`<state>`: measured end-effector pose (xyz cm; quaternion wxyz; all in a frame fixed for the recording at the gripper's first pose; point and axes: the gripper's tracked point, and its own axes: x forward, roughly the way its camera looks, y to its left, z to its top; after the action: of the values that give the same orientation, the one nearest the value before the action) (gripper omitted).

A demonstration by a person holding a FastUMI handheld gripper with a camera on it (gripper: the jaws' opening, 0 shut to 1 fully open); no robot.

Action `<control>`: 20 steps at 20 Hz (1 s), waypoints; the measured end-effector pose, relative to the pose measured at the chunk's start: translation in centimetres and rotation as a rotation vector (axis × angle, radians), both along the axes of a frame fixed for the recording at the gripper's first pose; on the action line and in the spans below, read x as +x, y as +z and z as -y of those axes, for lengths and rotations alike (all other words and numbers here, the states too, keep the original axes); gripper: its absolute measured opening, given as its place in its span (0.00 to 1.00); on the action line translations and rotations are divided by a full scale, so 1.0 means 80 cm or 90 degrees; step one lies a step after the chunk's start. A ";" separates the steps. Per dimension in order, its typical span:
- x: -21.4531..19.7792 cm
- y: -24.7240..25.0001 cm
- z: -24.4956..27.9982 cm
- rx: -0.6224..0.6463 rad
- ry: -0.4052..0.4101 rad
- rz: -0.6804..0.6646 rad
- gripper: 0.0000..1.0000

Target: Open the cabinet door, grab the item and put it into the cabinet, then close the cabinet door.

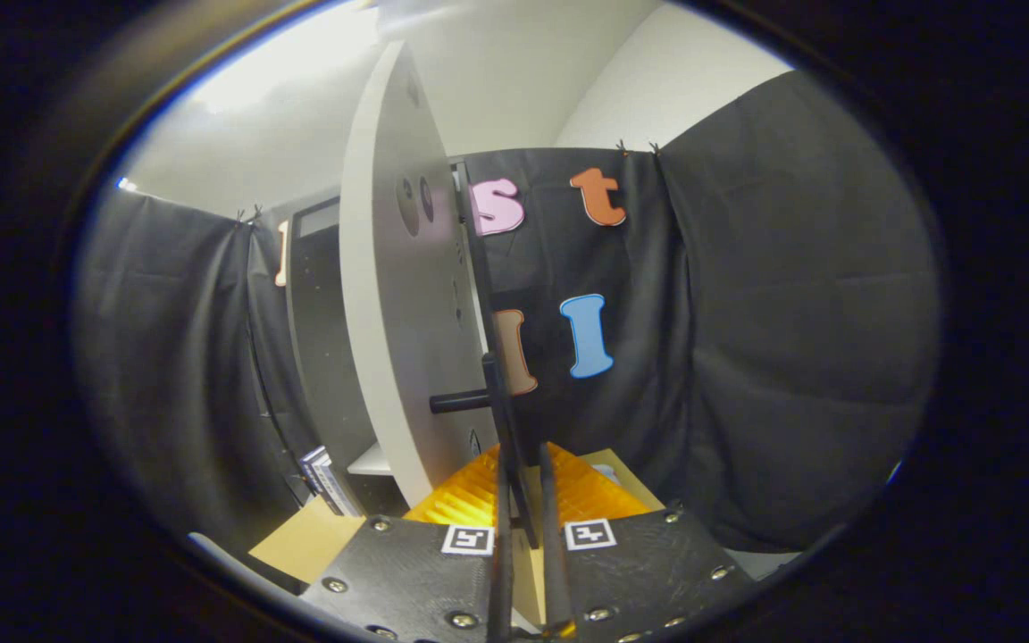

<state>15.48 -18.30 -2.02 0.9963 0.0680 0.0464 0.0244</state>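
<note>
Fingers [504, 536] are standing nearly together at the near edge of the scene, with a thin dark vertical strip running in the narrow gap between them — the gripper [523, 527] looks to be pinching the free edge of the cabinet door [389, 295], though whether both fingers are actually pressing on it I cannot tell. The door is swinging wide open, seen almost edge-on: its pale face is stretching away to the left and far, its long axis upright. A dark bar handle [461, 401] is sticking out from the door just beyond the fingertips and slightly to their left. Behind the door, to the far left, the dark cabinet [322, 339] is showing its open interior with a pale shelf [370, 462] low down and some flat items [327, 480] leaning at its foot.

Which item is meant for the cabinet is not clear to me. An orange ribbed piece [470, 496] is sitting just ahead of the fingers, low, partly hidden by them.

The next move seems to be turning on this: the door edge is lying straight ahead in the gap, so letting go means backing off toward the near side, with the cabinet opening lying left and far.
</note>
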 end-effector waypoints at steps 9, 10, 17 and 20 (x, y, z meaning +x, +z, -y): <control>-0.023 0.000 0.006 -0.009 -0.034 -0.014 0.15; -0.030 0.002 0.006 -0.006 -0.036 -0.012 0.15; -0.070 0.011 -0.018 -0.008 -0.066 -0.005 0.14; -0.076 0.002 -0.068 -0.005 -0.039 -0.012 0.16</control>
<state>9.44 -12.90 -1.85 0.9964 0.0655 0.0539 -0.0073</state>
